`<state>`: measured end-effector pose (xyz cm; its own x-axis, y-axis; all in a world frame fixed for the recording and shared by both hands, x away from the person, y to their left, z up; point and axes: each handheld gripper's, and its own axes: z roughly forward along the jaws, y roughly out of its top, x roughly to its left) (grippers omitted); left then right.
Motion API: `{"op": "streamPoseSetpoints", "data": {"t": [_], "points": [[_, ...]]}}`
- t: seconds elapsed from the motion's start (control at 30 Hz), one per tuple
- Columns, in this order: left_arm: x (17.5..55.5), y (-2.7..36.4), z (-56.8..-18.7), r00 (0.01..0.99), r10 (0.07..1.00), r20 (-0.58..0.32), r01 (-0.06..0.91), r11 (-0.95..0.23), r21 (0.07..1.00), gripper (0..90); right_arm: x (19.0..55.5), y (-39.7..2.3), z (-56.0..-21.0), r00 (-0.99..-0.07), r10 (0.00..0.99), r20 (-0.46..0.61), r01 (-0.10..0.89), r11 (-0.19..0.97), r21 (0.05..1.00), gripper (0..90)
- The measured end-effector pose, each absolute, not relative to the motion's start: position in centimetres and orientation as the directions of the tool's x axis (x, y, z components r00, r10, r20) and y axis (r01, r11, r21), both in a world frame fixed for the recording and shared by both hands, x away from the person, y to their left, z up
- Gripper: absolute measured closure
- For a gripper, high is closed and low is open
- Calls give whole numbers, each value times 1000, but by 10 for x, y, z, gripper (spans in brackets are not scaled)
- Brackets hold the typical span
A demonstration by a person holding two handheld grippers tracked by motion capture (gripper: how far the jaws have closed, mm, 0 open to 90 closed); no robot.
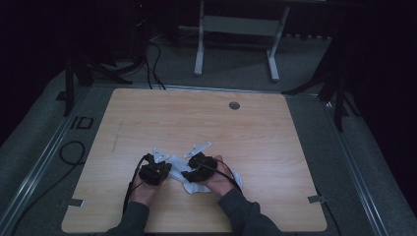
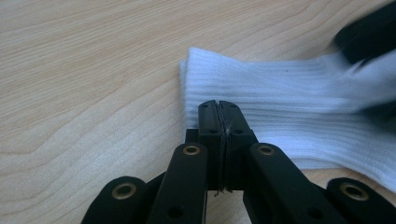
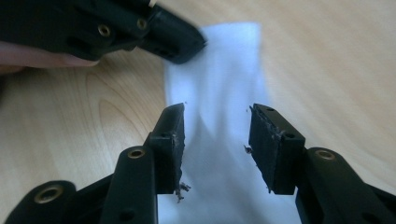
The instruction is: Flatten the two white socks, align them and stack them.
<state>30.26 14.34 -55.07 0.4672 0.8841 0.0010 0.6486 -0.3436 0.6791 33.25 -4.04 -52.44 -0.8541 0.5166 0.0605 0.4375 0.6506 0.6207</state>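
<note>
A white ribbed sock (image 1: 178, 161) lies flat on the wooden table (image 1: 196, 123) between my two grippers. My left gripper (image 1: 168, 170) is at the sock's left end. In the left gripper view its jaws (image 2: 219, 105) are pressed together on the sock (image 2: 289, 102) near the cuff edge. My right gripper (image 1: 187, 175) comes in from the right. In the right gripper view it (image 3: 217, 116) stands open just above the sock (image 3: 224, 65), with the pads clear of the fabric. The left gripper (image 3: 194, 44) shows there at the sock's far edge, and the right gripper (image 2: 369, 32) shows blurred in the left gripper view.
A round grey grommet (image 1: 234, 105) sits near the table's far edge. Bare wood stretches behind and to both sides of the hands. Off the table, cables (image 1: 69, 152) lie on the left floor and a white frame (image 1: 236, 29) stands beyond.
</note>
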Motion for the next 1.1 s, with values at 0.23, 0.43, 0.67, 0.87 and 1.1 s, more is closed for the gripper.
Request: {"op": "streamPoseSetpoints", "data": {"t": [0.23, 0.43, 0.67, 0.87, 1.1], "points": [[301, 144, -551, 464, 886, 2, 652, -343, 677, 886, 331, -92, -497, -813, 582, 15, 449, 611, 652, 555], [300, 143, -551, 460, 888, 0, 654, -339, 677, 885, 333, -139, -498, -757, 653, 11, 507, 576, 641, 585], [300, 143, -550, 460, 888, 3, 654, -341, 675, 886, 330, -168, -512, -706, 706, 55, 582, 534, 613, 586], [299, 145, -550, 461, 887, -1, 655, -339, 675, 886, 328, -172, -520, -701, 712, 41, 586, 541, 604, 882], [299, 145, -551, 460, 888, -10, 658, -333, 676, 887, 321, -192, -507, -681, 730, 59, 582, 489, 650, 887]]}}
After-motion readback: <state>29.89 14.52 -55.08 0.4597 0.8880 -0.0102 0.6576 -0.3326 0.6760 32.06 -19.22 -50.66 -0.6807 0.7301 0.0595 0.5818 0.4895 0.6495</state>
